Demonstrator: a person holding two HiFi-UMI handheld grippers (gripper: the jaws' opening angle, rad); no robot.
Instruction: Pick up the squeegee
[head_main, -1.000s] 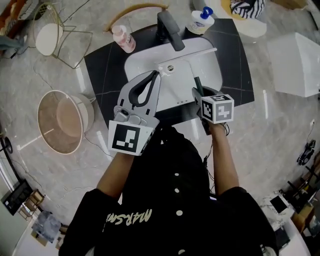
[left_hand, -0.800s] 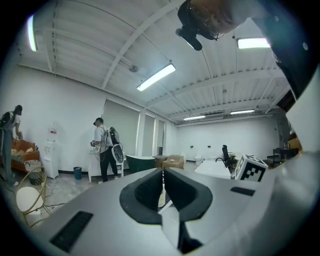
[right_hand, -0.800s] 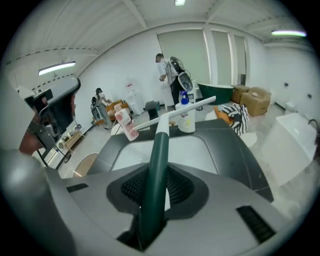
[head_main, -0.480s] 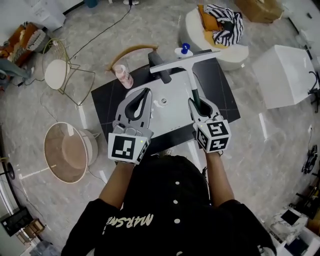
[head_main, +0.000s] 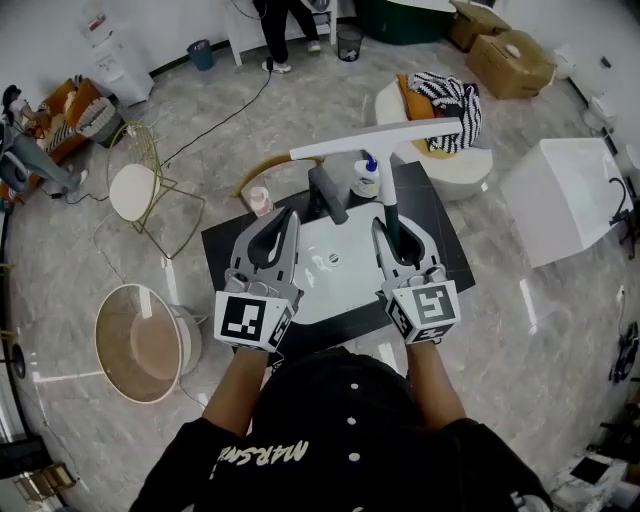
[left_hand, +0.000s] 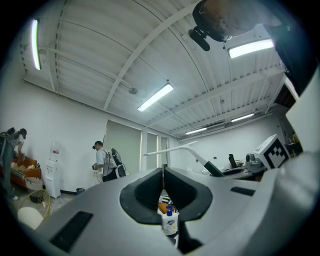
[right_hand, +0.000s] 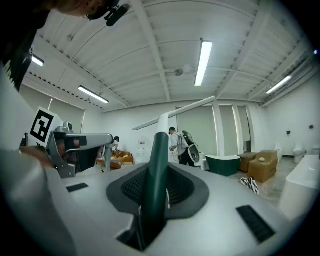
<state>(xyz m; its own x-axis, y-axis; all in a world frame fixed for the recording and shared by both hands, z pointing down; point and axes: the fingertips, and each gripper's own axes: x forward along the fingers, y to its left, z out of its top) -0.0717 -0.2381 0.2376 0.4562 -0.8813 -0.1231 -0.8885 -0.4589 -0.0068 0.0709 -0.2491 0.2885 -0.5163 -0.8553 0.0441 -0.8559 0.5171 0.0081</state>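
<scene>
The squeegee (head_main: 388, 175) has a dark green handle and a long white blade, and it is lifted above the sink. My right gripper (head_main: 388, 226) is shut on its handle; the blade (head_main: 375, 140) spans crosswise beyond the jaws. In the right gripper view the green handle (right_hand: 156, 170) runs up between the dark pads to the white blade (right_hand: 175, 112). My left gripper (head_main: 284, 222) hovers beside it over the white basin (head_main: 340, 275), jaws shut with nothing held. In the left gripper view (left_hand: 163, 172) the jaw tips meet, and the squeegee (left_hand: 192, 152) shows to the right.
A black faucet (head_main: 327, 193), a white pump bottle (head_main: 366, 178) and a pink bottle (head_main: 260, 201) stand at the back of the dark counter (head_main: 225, 250). A wire chair (head_main: 150, 195) and a round basket (head_main: 140, 340) are left; a white tub (head_main: 570, 195) right. A person (head_main: 285, 25) stands far back.
Both grippers have risen from the basin, the right one more and tilting up toward level, carrying the squeegee up out of the sink. The head view has tipped up toward the room.
</scene>
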